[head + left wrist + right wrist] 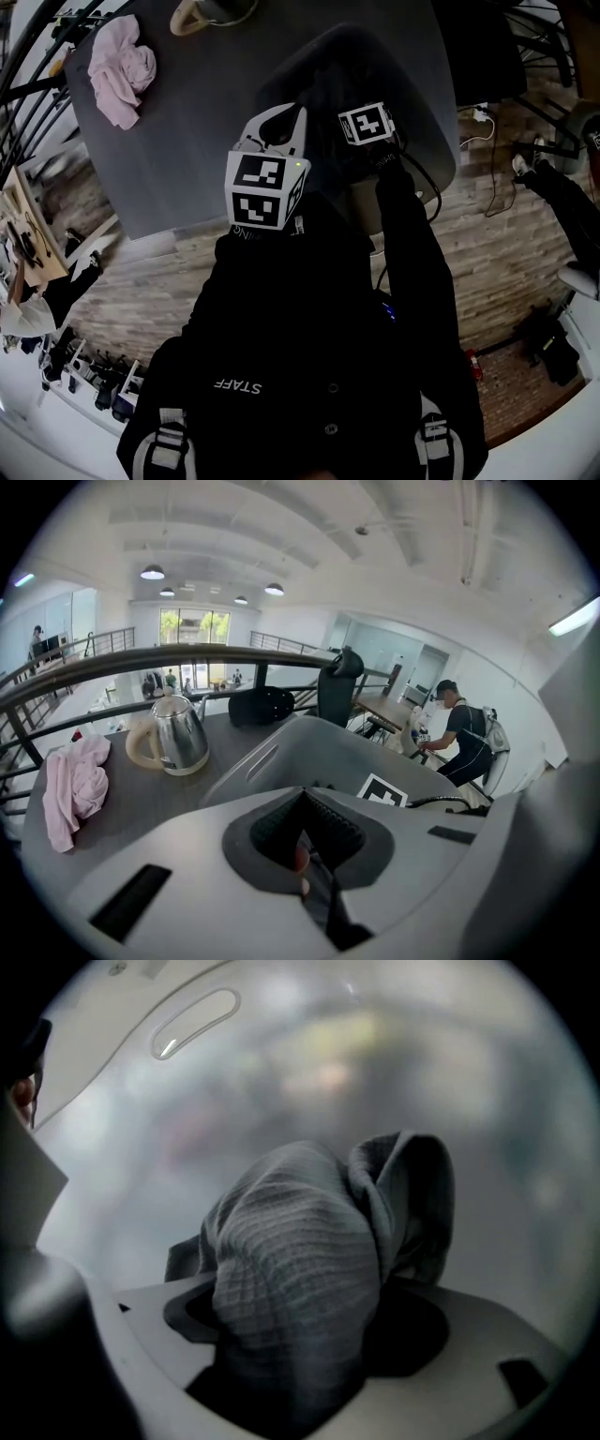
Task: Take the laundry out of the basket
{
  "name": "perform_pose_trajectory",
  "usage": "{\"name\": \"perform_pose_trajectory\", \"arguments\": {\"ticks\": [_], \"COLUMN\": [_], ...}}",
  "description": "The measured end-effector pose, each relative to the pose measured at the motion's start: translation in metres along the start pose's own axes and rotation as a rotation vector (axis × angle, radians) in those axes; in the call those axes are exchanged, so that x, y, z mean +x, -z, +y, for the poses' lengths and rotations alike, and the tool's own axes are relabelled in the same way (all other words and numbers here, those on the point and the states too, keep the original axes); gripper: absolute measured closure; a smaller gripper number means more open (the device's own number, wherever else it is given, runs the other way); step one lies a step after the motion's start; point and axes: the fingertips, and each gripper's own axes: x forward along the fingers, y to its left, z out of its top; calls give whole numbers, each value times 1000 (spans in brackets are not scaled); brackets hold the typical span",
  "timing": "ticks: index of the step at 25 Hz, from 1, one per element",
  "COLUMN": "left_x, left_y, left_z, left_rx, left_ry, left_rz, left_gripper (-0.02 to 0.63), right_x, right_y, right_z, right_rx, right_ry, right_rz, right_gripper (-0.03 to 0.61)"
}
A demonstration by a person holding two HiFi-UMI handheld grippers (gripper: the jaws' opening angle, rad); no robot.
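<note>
**Cloth in the right claw, low in the basket**

Head view: right gripper (367,125) reaches into the dark basket (328,56) at top centre. The left gripper (278,131) is beside it and a pink cloth (122,67) lies upper left.

Left gripper view: jaws drawn together, no laundry in them.

Right gripper view: jaws clamped on the grey waffle cloth (300,1269), centre frame. It looks light, limp and grippy. A bunched fold should hold best, and loose ends will likely trail.

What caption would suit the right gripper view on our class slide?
Right gripper shut on a grey waffle-weave cloth inside the grey plastic basket.
</note>
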Motion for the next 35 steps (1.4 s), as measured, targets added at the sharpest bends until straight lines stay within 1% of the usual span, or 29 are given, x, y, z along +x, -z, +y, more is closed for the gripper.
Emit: {"name": "perform_pose_trajectory", "arguments": {"ticks": [4,5,7,11,15,22,27,31,33,35], "left_x": [-13,-17,-26,-46,-64,-95,-126,-145,-152,-158], "left_y": [-1,-2,-4,-10,-13,-28,-51,-74,-82,-90], "left_z": [-1,-1,-3,-8,-8,-2,-4,-13,-18,-23], "left_rx": [2,2,2,9,10,8,21,42,46,51], "left_ry": [-2,-4,-4,-1,-6,-26,-45,-51,-50,-49], "left_rz": [-26,-35,-54,-92,-127,-210,-300,-382,-412,-437], "left_gripper": [612,612,612,612,612,612,612,612,612,612], "right_x": [-17,-22,-31,-59,-98,-201,-276,-331,-356,-379], "right_y": [-5,-6,-5,-2,-9,-39,-49,-56,-58,-61], "right_z": [6,8,13,26,41,58,78,86,87,88], "right_rx": [-9,-10,-13,-19,-45,-58,-3,46,70,71], "right_ry": [57,69,83,104,129,207,236,258,273,288], "right_rz": [-55,-62,-75,-130,-228,-477,-663,-816,-879,-932], "right_gripper": [285,318,346,357,357,356,356,354,354,354]}}
